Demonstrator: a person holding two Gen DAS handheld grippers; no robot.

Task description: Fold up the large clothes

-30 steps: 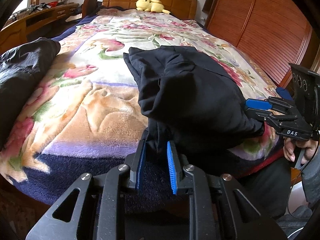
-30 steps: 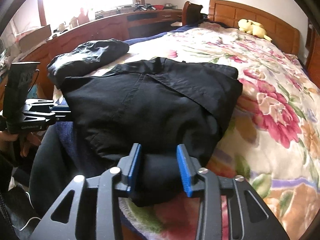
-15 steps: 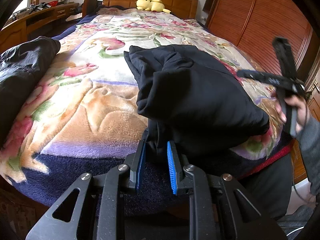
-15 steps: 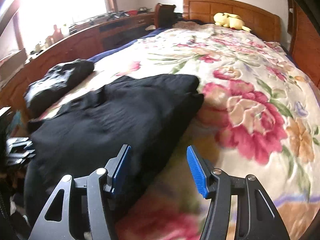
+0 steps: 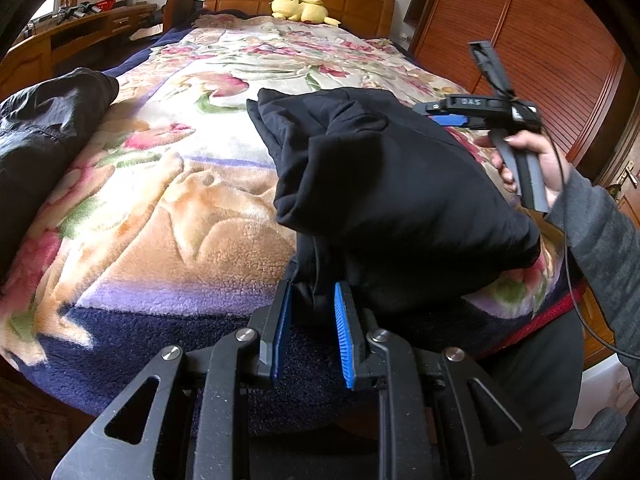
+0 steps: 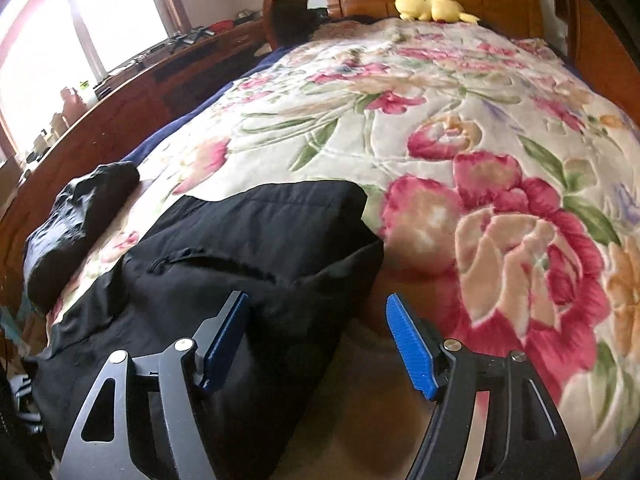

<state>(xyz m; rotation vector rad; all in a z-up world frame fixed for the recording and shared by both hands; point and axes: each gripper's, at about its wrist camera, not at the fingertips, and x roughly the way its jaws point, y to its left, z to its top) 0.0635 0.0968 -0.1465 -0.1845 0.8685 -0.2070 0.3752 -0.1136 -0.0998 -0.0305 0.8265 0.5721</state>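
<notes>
Black garment [image 5: 392, 200] lay folded in a thick bundle on the floral bed blanket [image 5: 168, 184], near the bed's foot edge. From the left wrist view, the left hand-held gripper [image 5: 310, 320] at 6 o'clock was clamped on the bundle's hanging near edge; at 3 o'clock a person's hand [image 5: 532, 160] held the right hand-held gripper [image 5: 450, 120] above the garment. Only the right wrist view showed that gripper's pads [image 6: 412, 348] apart, having just been opening, with nothing gripped. A yellow plush toy [image 6: 432, 6] sat at 12 o'clock.
</notes>
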